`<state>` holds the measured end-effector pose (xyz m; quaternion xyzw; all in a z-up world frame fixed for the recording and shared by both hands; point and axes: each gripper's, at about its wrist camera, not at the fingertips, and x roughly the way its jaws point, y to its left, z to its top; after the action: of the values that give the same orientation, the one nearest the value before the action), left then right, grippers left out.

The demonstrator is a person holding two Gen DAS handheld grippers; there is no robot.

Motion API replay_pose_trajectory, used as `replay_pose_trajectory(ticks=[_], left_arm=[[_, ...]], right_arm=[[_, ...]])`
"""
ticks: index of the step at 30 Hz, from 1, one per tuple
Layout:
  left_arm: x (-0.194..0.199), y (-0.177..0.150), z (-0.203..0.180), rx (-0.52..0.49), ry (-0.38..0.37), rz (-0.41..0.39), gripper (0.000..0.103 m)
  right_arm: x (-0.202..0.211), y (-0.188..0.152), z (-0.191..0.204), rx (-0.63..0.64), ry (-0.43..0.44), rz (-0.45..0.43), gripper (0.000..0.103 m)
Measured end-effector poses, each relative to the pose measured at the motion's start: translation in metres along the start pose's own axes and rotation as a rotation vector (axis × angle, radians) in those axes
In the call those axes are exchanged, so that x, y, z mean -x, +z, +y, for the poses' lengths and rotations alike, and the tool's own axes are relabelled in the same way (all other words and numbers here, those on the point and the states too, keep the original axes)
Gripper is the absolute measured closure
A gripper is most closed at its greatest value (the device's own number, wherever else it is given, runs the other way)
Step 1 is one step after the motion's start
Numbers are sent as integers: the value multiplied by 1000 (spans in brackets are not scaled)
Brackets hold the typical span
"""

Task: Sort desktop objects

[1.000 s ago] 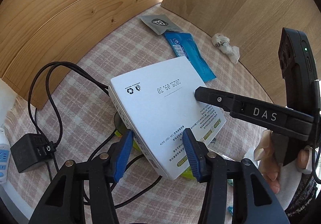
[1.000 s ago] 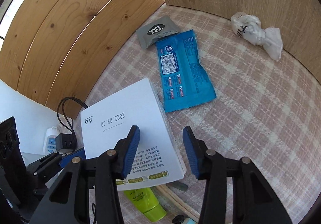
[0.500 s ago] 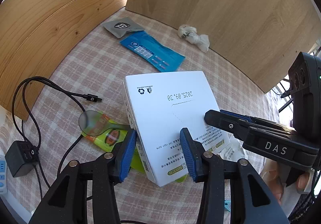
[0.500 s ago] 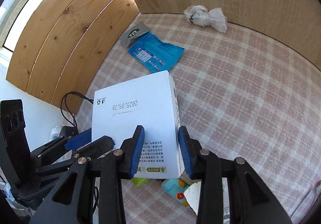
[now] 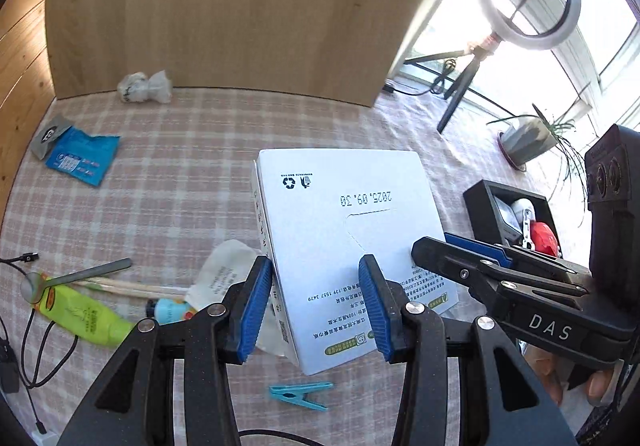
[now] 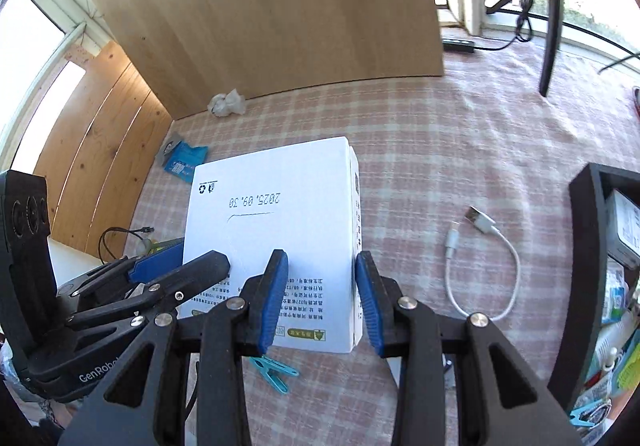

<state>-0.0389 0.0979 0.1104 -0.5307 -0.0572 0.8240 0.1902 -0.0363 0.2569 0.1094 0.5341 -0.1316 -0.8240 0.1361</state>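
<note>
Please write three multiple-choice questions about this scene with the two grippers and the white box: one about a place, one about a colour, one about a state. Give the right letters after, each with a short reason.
1. Where does the crumpled white tissue lie?
A. inside the black tray
B. at the foot of the wooden board
C. on top of the white box

2. What colour is the clothes peg on the checked cloth?
A. light blue
B. red
C. yellow

3. How is the white box held?
A. it lies free on the cloth
B. only the left gripper holds it
C. both grippers clamp it

Answers:
1 B, it sits against the wooden board at the cloth's far edge.
2 A, the peg is light blue in both views.
3 C, the left gripper and right gripper each have blue pads pressed on a side of the box.
</note>
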Motion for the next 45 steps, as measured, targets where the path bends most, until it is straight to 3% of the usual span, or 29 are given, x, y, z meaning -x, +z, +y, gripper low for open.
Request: replay_pose_trajectory(ticks=[6, 16, 24, 28, 33, 40, 45], left_arm=[[-18, 2, -113, -206, -81, 29, 60], [-51, 2, -288, -471, -256, 101, 60], [-63, -6, -382, -603, -297, 118, 62], [-58, 1, -380, -602, -274, 88, 60], [-53, 16, -349, -577, -233, 62, 60], [-37, 30, -266, -497, -140, 44, 60], [-20, 33, -184, -424, -50, 41, 60]], right_arm=[[74, -39, -90, -175, -88, -85, 68], [188, -92, -206, -385, -322, -216, 68], [241, -117, -264, -490, -460, -277, 68], [265, -120, -269, -516, -539, -320, 66], [265, -113, -254, -480, -507, -321, 66], [231, -96, -208, -339, -427, -276, 66], [199, -82, -171, -234, -358, -226, 66]])
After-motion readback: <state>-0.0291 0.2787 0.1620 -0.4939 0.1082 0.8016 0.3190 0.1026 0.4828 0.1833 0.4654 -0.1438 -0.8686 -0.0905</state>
